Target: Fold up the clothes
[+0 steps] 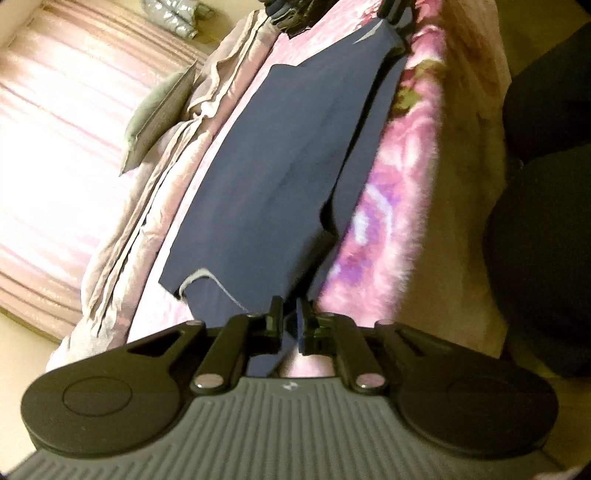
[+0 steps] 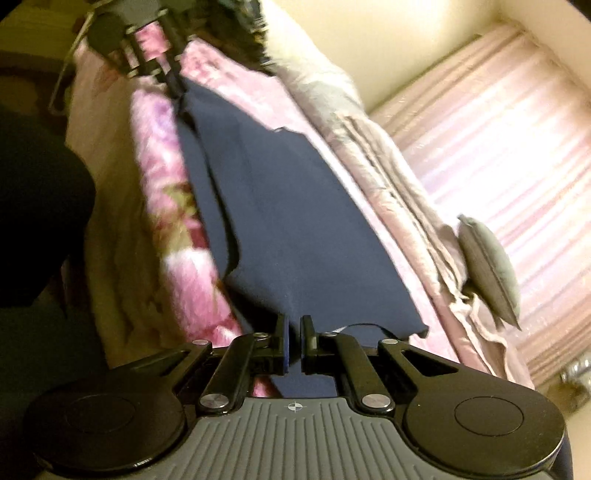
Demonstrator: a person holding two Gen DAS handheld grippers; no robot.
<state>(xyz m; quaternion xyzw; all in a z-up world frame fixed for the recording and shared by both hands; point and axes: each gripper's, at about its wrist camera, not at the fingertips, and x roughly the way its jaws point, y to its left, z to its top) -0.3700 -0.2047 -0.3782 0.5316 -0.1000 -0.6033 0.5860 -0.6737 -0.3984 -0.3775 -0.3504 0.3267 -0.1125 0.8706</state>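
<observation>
A navy blue garment (image 1: 280, 158) is stretched between my two grippers over a bed. My left gripper (image 1: 290, 314) is shut on one end of it, near a white drawstring (image 1: 192, 278). My right gripper (image 2: 293, 332) is shut on the other end of the garment (image 2: 295, 229). Each gripper shows far off in the other's view: the right one (image 1: 391, 14) at the top of the left wrist view, the left one (image 2: 173, 85) at the top left of the right wrist view. A folded layer of the cloth hangs along one edge.
A pink floral fleece blanket (image 1: 388, 192) and a pale pink quilt (image 1: 155, 206) cover the bed under the garment. A grey cushion (image 2: 487, 266) lies on the quilt by bright pink curtains (image 2: 509, 129). The person's dark legs (image 1: 546, 221) stand beside the bed.
</observation>
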